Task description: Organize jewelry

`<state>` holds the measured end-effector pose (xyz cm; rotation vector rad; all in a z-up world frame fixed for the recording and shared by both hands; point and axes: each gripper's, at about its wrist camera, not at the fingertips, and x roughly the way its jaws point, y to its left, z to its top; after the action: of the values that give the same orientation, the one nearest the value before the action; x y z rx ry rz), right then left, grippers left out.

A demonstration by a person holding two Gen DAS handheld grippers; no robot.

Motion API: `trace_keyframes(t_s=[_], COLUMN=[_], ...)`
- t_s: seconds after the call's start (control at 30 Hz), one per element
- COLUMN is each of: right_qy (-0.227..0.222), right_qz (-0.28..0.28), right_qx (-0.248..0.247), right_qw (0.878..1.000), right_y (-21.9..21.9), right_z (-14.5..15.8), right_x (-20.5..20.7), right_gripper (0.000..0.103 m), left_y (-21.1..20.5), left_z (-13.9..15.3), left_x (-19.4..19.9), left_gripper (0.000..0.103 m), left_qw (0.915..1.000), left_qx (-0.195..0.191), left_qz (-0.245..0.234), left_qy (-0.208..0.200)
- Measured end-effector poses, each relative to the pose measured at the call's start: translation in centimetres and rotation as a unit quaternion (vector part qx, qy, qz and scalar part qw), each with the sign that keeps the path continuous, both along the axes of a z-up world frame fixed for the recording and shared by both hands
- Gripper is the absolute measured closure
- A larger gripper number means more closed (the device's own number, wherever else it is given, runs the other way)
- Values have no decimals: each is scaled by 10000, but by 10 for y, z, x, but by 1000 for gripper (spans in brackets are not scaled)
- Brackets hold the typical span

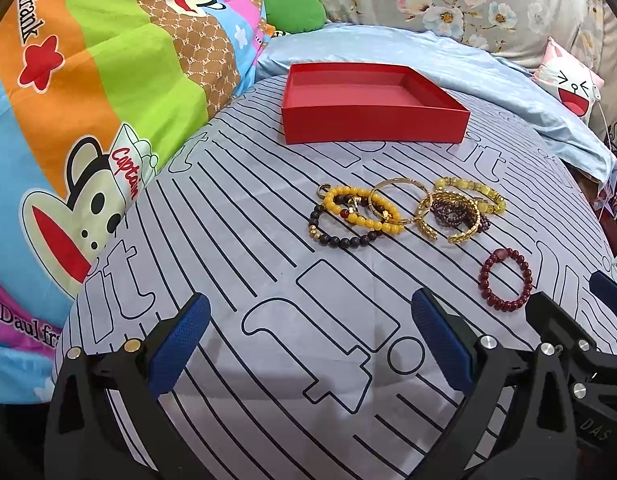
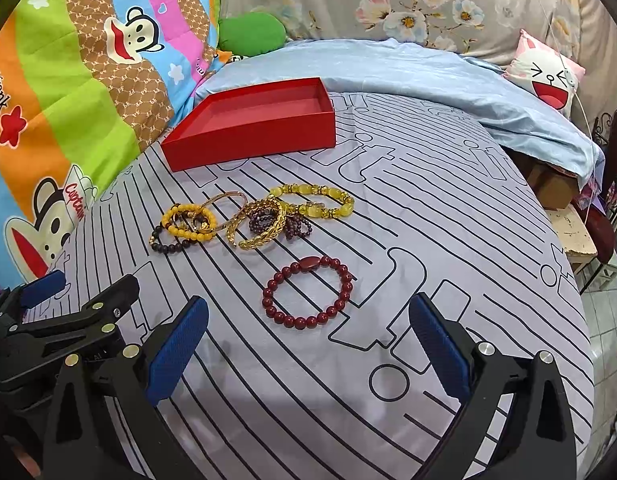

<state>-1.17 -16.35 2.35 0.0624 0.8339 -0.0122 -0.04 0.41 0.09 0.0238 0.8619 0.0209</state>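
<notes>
My left gripper (image 1: 310, 344): jaws spread wide, lower frame, holding nothing | my right gripper (image 2: 308, 346): jaws spread wide, lower frame, holding nothing

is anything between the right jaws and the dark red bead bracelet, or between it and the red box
Nothing lies between the right gripper and the dark red bead bracelet; only bare sheet. Between it and the red box sits the tangled pile of bracelets, so the carry would likely need to pass above them.

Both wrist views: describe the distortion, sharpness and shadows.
Left wrist view: fisheye bends the sheet's stripes, black corners; red box and bracelets sharp; soft shadow under the open left claw. Right wrist view: same curving; red bead bracelet crisp; faint shadows beneath the open right claw.
</notes>
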Motion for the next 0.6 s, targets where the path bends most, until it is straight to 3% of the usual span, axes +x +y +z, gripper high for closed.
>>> trace_keyframes(t_s=[0.6], right_qy=[69], right_qz=[17], right_qx=[-37], right_qw=[10000], right_y=[0], right_z=[1], right_x=[2], right_gripper=[7], left_y=[1], left_z=[-10], left_x=[2], left_gripper=[7], left_qw=[10000], left_qx=[29], left_qz=[21], left_qy=[63])
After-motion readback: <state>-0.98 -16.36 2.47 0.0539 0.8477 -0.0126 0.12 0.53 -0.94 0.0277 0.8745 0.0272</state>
